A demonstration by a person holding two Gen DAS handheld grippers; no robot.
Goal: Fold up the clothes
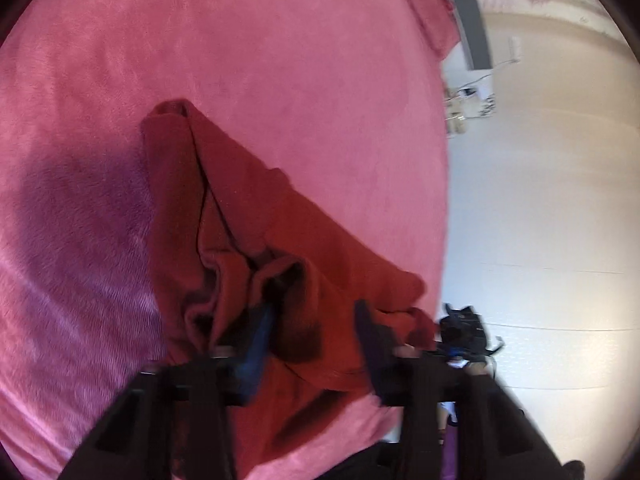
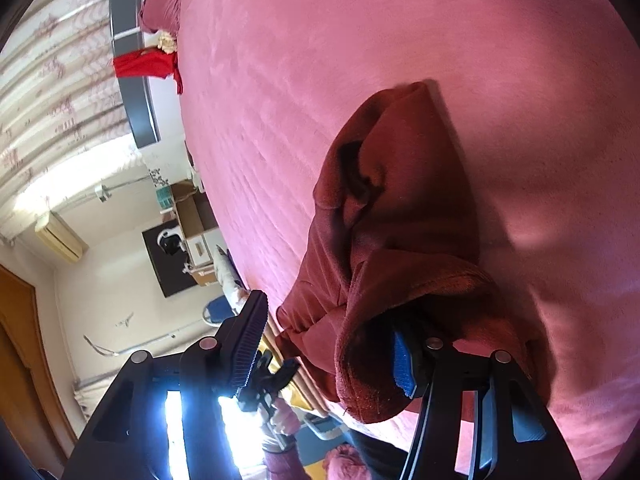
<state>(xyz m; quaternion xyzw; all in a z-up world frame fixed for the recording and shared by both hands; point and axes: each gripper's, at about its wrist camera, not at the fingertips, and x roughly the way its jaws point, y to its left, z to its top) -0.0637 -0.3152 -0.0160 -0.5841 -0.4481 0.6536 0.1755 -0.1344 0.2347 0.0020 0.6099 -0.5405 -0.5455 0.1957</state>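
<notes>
Lying bunched on the pink bed (image 1: 280,60), toward its 5 o'clock edge, the dark red garment (image 1: 248,216) looks soft, light, floppy.
Left tool (image 1: 316,336): jaws apart around a fold; right tool (image 2: 332,344): apart, cloth draped over one finger; hems suit gripping.

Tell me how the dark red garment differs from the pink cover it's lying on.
The garment is a deep brick red, while the cover is a lighter pink. The garment is bunched into folds and creases, whereas the cover lies spread out nearly smooth. The garment takes up a small patch, but the cover fills most of both views. Both look like soft, fuzzy fabric.
</notes>
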